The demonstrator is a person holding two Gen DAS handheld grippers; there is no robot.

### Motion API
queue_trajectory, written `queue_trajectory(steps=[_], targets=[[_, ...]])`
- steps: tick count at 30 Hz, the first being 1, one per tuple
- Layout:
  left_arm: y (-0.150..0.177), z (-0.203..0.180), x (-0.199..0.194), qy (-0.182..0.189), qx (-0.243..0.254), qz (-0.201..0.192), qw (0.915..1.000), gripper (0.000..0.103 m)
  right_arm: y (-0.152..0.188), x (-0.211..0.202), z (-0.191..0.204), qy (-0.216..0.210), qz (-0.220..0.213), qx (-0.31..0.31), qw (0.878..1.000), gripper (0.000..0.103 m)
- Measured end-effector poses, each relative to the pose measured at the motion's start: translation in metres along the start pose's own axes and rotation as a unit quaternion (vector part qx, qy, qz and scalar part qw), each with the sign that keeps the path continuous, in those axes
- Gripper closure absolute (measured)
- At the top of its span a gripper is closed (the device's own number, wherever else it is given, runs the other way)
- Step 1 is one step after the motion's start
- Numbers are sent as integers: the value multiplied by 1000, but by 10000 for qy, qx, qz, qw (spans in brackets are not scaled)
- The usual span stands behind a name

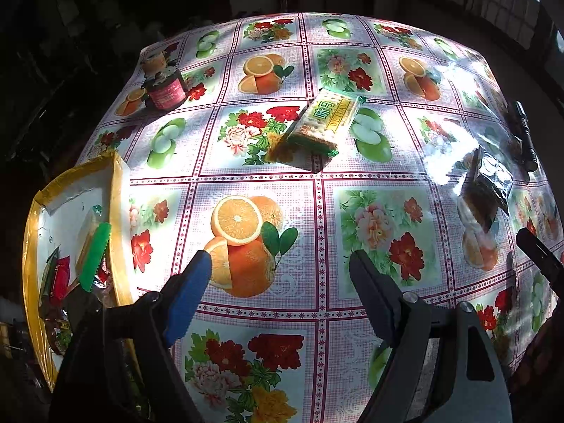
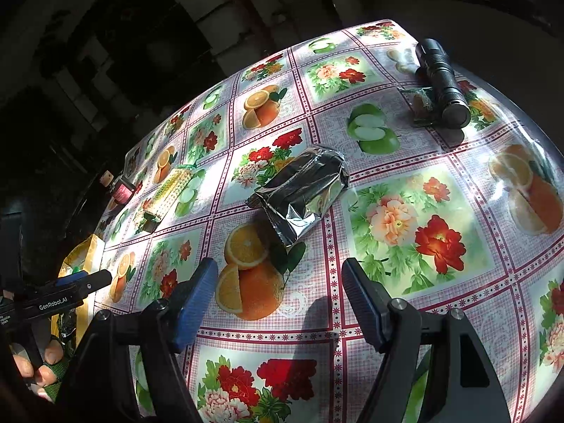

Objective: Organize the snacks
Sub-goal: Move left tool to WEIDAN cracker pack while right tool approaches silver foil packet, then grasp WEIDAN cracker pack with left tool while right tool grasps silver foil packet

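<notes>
over the near edge of the table [image 1: 317, 232], with its fruit-and-flower oilcloth, the left gripper [image 1: 280, 268] hangs with its fingers spread wide and nothing between them, above a printed orange. just to its left, at the table's edge, sits a yellow-rimmed box [image 1: 118, 211] with snack packets inside, among them a cracker pack with a green serrated end [image 1: 94, 255]. the right gripper [image 2: 276, 276] is likewise wide apart and empty, poised above the cloth. just beyond its fingertips lies a silver foil snack packet [image 2: 303, 192], flat on the cloth and untouched. farther on in the left wrist view, a green-and-yellow cracker pack [image 1: 317, 123] lies near the middle of the table, well apart from the box. at the far left corner stands a dark jar with a pink label [image 1: 165, 88]. toward the far right edge a black flashlight [image 2: 442, 83] lies beside a small clear-wrapped snack [image 2: 421, 104], touching or nearly so.
</notes>
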State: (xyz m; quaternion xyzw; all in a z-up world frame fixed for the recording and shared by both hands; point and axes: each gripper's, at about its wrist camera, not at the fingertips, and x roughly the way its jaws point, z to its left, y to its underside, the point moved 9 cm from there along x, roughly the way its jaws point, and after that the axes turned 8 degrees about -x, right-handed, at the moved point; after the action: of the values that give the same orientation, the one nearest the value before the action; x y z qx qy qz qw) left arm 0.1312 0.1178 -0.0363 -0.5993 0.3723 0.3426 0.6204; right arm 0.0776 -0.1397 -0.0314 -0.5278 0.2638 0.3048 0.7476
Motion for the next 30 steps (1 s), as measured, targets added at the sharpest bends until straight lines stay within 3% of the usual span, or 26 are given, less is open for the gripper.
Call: queue_trajectory(steps=[10,18,30], targets=[[-54,-22,38,-125,98,-10,9999,22,-26,15,-5,224,-18,-317,9992,29],[-78,-39,68,-225,250,98,9994,22,-34,41,-5,502,225,-332,9979,29],[-105,-59,103,-32,337,173,9993,20,-53,81,0,1449,470,-882,9844,30]])
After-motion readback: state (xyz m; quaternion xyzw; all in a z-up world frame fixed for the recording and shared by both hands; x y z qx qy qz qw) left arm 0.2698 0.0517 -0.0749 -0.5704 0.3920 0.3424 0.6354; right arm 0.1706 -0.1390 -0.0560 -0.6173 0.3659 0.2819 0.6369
